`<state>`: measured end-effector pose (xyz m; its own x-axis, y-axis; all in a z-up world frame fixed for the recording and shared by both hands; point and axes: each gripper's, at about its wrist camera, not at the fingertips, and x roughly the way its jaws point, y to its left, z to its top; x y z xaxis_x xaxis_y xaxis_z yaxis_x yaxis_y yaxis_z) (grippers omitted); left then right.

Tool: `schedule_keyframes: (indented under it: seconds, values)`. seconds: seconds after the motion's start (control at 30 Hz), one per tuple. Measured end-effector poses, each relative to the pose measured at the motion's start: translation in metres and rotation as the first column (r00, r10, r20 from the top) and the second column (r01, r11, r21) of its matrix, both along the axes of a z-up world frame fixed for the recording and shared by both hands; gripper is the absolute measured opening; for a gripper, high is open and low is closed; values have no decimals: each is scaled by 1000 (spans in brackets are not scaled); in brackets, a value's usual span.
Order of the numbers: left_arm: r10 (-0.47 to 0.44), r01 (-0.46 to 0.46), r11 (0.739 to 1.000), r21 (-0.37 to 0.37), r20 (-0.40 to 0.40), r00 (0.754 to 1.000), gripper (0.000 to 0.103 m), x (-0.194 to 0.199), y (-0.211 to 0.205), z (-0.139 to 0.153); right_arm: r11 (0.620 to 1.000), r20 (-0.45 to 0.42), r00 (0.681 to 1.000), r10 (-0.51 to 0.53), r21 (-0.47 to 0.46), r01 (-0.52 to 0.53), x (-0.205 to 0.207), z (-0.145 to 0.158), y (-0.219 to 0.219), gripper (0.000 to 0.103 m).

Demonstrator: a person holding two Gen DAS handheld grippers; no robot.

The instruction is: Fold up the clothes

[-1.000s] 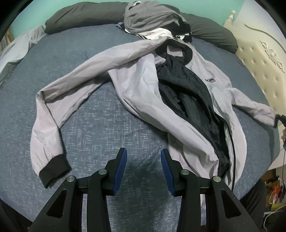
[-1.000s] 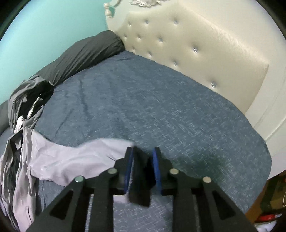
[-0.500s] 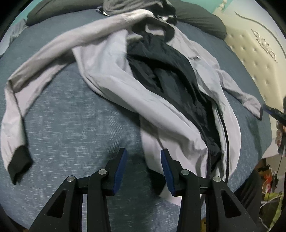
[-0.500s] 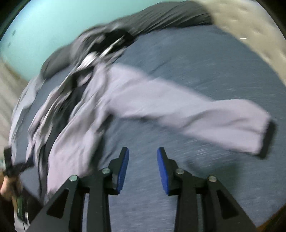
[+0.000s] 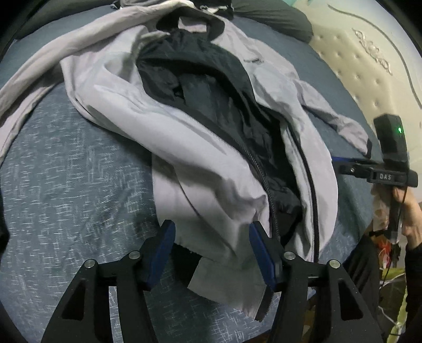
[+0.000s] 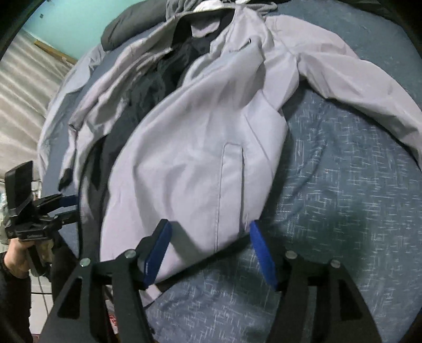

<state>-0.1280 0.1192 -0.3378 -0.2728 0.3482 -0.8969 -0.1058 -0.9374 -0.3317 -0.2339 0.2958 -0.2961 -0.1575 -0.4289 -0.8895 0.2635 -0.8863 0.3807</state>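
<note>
A light grey jacket (image 5: 147, 116) with black lining (image 5: 211, 87) lies unzipped on the blue bed (image 5: 66, 163). My left gripper (image 5: 211, 237) is open, its blue pads straddling the hem of the jacket's left front panel near the zipper (image 5: 259, 168). In the right wrist view the same jacket (image 6: 195, 147) shows its other front panel with a pocket (image 6: 232, 168). My right gripper (image 6: 209, 237) is open over that panel's hem. Each gripper appears at the edge of the other's view: the right one (image 5: 343, 162) and the left one (image 6: 66, 201).
A pile of grey and black clothes (image 6: 211, 5) and dark pillows (image 5: 274, 15) lie at the far side of the bed. A cream tufted headboard (image 5: 369, 60) stands to the right. A person's hand (image 5: 406, 211) holds the right gripper's handle. The bed edge runs near the hem.
Both grippers have moved in to the jacket's hem. The right gripper let go of the sleeve cuff, swung left and opened wider. The left gripper opened wider too.
</note>
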Motion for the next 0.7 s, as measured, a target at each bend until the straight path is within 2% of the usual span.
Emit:
schedule_keyframes:
  seconds: [0.23,0.27,0.33,0.37,0.4,0.43,0.5,0.53,0.57,0.6,0.7]
  values:
    - [10,-11,999,41,24,1000,62,-5,1,-20,999,24,1000,-17,-32,18,-6,-13,1,65]
    - [7,-8,999,41,23,1000,59,-6,2,-21,999,29,999,-17,-36,18,-6,-15,1,65]
    - [3,-4,999,44,21,1000,43,-7,3,-24,998,41,999,-24,-57,26,-8,-20,2,65]
    - [3,-4,999,53,24,1000,29,-7,3,-25,997,43,999,-27,-70,30,-9,-21,2,64]
    - [2,-4,998,60,27,1000,22,-8,3,-26,996,44,999,-31,-81,35,-10,-23,3,58]
    - [0,-2,998,65,30,1000,21,-9,4,-27,996,38,999,-30,-89,34,-9,-23,2,54]
    - [-8,6,998,61,28,1000,10,-11,6,-28,995,20,999,-28,-93,30,-9,-21,0,35]
    - [-11,9,998,57,25,1000,8,-12,7,-27,995,8,1000,-27,-91,28,-8,-18,-1,30]
    - [-11,10,998,56,21,1000,6,-12,7,-26,996,-4,1000,-25,-89,25,-8,-16,-1,18]
    - [-13,12,998,54,16,1000,4,-13,8,-25,996,-15,1000,-24,-87,23,-8,-13,-2,11]
    - [-25,25,999,36,0,1000,2,-14,10,-20,996,-48,999,-19,-83,15,-6,-6,-6,5]
